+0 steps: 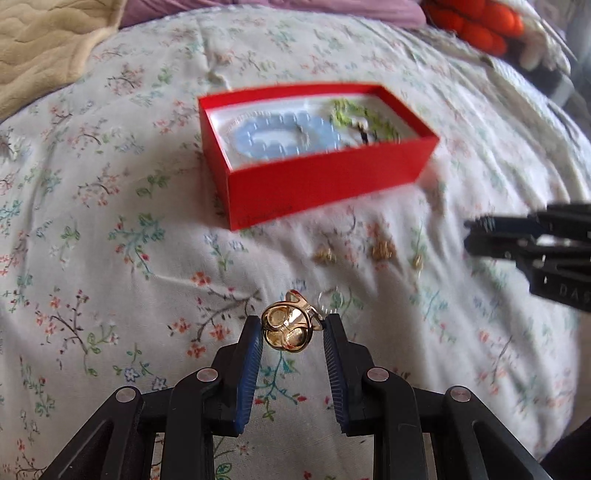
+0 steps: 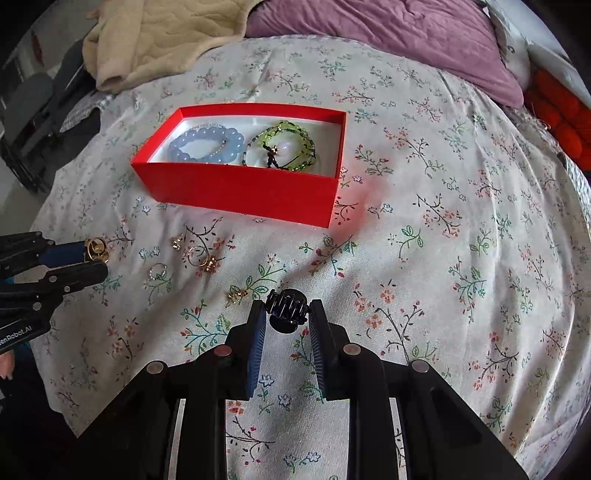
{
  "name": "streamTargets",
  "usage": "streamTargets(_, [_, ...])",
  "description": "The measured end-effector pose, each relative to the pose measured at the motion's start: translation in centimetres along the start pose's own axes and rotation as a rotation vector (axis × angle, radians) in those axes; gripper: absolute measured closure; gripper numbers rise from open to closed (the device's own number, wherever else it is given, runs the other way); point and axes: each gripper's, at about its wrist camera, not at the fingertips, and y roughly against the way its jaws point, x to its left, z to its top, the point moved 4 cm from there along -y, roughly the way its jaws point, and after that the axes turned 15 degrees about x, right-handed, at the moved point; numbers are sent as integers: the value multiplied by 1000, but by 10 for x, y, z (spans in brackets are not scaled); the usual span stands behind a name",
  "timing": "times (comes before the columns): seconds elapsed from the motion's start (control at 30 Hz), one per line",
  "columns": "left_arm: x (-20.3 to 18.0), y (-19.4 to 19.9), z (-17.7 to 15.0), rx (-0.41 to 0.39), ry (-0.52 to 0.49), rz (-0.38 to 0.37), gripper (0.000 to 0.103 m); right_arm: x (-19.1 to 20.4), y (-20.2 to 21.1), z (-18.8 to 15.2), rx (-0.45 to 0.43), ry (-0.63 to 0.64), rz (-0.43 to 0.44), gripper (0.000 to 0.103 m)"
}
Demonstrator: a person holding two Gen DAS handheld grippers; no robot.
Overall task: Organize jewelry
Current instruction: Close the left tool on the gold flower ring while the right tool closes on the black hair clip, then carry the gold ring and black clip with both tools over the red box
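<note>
My left gripper [image 1: 291,328] is shut on a gold openwork ring [image 1: 288,330], held above the floral bedspread. In the right wrist view the same gripper [image 2: 96,258] comes in from the left edge with the gold ring [image 2: 96,248] at its tips. My right gripper [image 2: 287,314] is shut on a small black hair claw clip [image 2: 288,308]. A red box [image 2: 240,188] lies beyond, holding a blue bead bracelet [image 2: 207,144] and a green bead bracelet [image 2: 282,147]. The red box [image 1: 325,184] looks blurred in the left wrist view.
Several small gold and clear rings and earrings lie loose on the bedspread: a gold ring [image 2: 197,256], a clear ring [image 2: 158,272], a gold piece [image 2: 236,293]. A beige blanket [image 2: 162,37], a purple pillow [image 2: 388,33] and orange yarn [image 2: 565,122] sit at the bed's far side.
</note>
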Motion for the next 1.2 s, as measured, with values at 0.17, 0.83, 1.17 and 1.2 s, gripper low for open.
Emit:
streamTargets(0.17, [-1,15,10,-30,26,-10,75,2,14,3,3,-35,43,77])
streamTargets(0.83, [12,33,59,-116,162,-37,75,-1,63,42,-120,-115,80,77])
streamTargets(1.17, [1,21,82,-146,124,-52,75,-19,49,65,-113,-198,151,77])
streamTargets(1.2, [0,18,84,-148,118,-50,75,-19,47,67,-113,-201,156,77])
